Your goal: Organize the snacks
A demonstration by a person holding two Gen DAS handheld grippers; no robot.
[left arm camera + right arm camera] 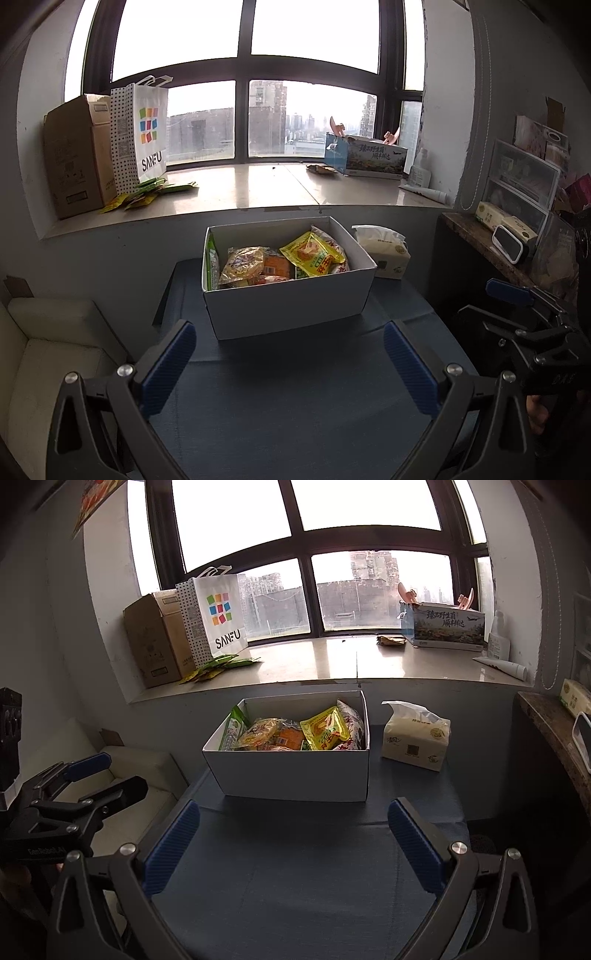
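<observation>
A white cardboard box (pixel 288 308) stands on the dark blue table (pixel 288 398), filled with several snack packets, a yellow packet (pixel 314 253) on top. The box also shows in the right wrist view (pixel 295 775), with the yellow packet (pixel 325 731) inside. My left gripper (pixel 290 354) is open and empty, held back from the box's near wall. My right gripper (pixel 293 834) is open and empty, also short of the box. Each gripper shows in the other's view, the right gripper (pixel 517 306) at the right and the left gripper (pixel 92 779) at the left.
A tissue pack (pixel 415 738) sits right of the box. The windowsill (pixel 258 188) carries a brown carton (pixel 77 155), a SANFU paper bag (pixel 142 133), green and yellow sachets (pixel 147 192) and a printed box (pixel 365 155). A cream sofa (pixel 44 350) is at left, a cluttered shelf (pixel 491 240) at right.
</observation>
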